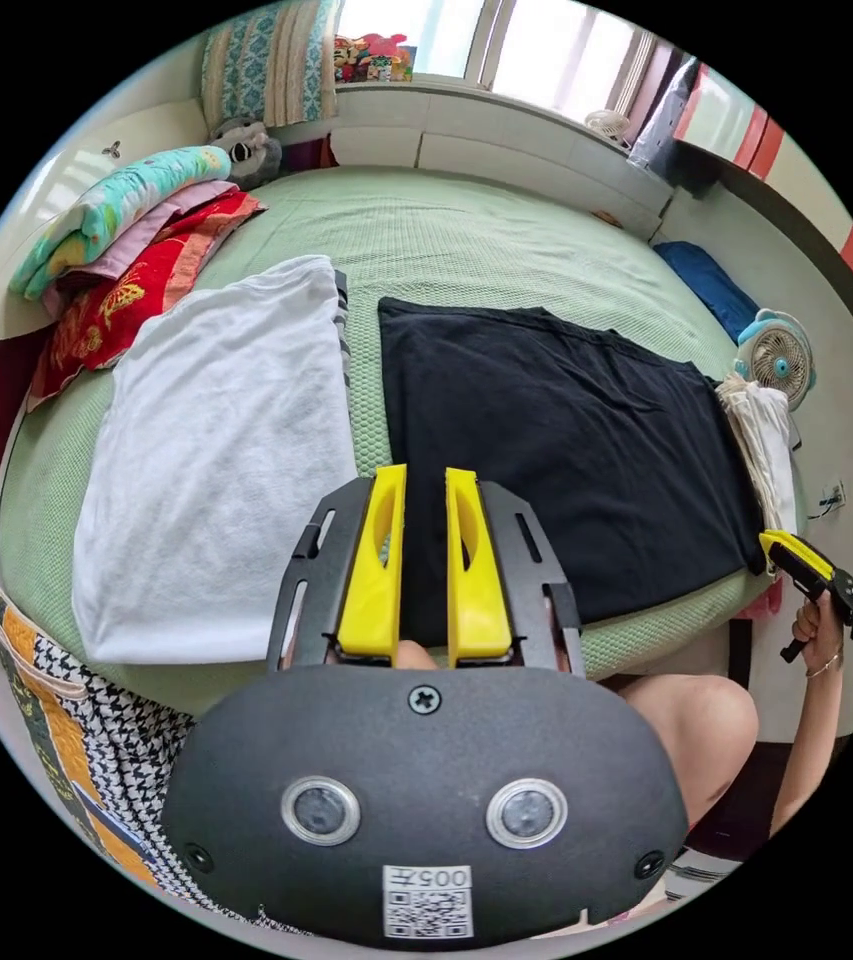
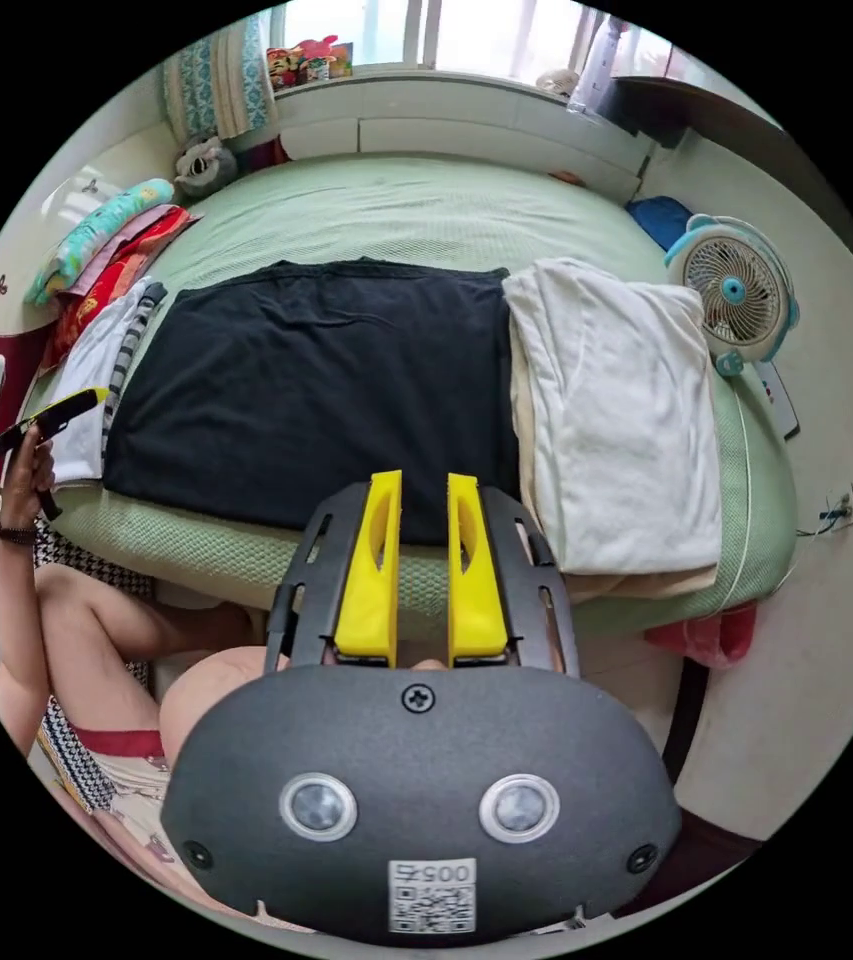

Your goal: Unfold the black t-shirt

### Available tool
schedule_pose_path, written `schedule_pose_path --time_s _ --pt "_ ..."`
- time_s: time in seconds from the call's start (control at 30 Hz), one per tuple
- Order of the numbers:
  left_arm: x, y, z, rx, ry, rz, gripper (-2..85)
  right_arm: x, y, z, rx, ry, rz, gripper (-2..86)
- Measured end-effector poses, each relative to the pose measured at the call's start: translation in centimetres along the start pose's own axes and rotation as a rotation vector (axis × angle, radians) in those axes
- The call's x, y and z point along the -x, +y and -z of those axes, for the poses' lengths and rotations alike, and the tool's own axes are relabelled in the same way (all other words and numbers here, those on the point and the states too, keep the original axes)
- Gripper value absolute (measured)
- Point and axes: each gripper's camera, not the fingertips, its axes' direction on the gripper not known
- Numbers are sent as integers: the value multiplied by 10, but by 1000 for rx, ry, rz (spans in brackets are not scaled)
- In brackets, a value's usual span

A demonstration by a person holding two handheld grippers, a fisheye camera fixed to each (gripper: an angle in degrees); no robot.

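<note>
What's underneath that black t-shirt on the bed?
The black t-shirt lies folded flat on the green bed mat, which shows around its edges. Anything tucked between its folded layers or directly beneath it is covered.

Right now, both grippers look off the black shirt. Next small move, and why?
Probably lower the left gripper onto the near edge of the black shirt and pinch it. The shirt lies folded flat on the bed, and both the left and right gripper hover with jaws slightly apart, gripping nothing.
</note>
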Motion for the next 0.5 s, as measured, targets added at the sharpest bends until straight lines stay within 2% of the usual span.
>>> schedule_pose_path --time_s 0.1,0.17,0.27,0.4,0.5 --pt "4 0 10 -28 57 6 83 12 -9 0 -48 -58 14 68" --pt "3 -3 17 -41 28 -9 88 18 -19 -3 -85 -91 -15 65" --pt "10 -13 23 -62 55 23 94 27 -42 -10 -117 -172 -116 53" --pt "15 -65 11 -53 -41 2 107 41 -68 -12 -185 -278 -220 46" --pt "22 -100 -12 -22 -76 11 118 51 -72 -21 -186 -279 -167 48"
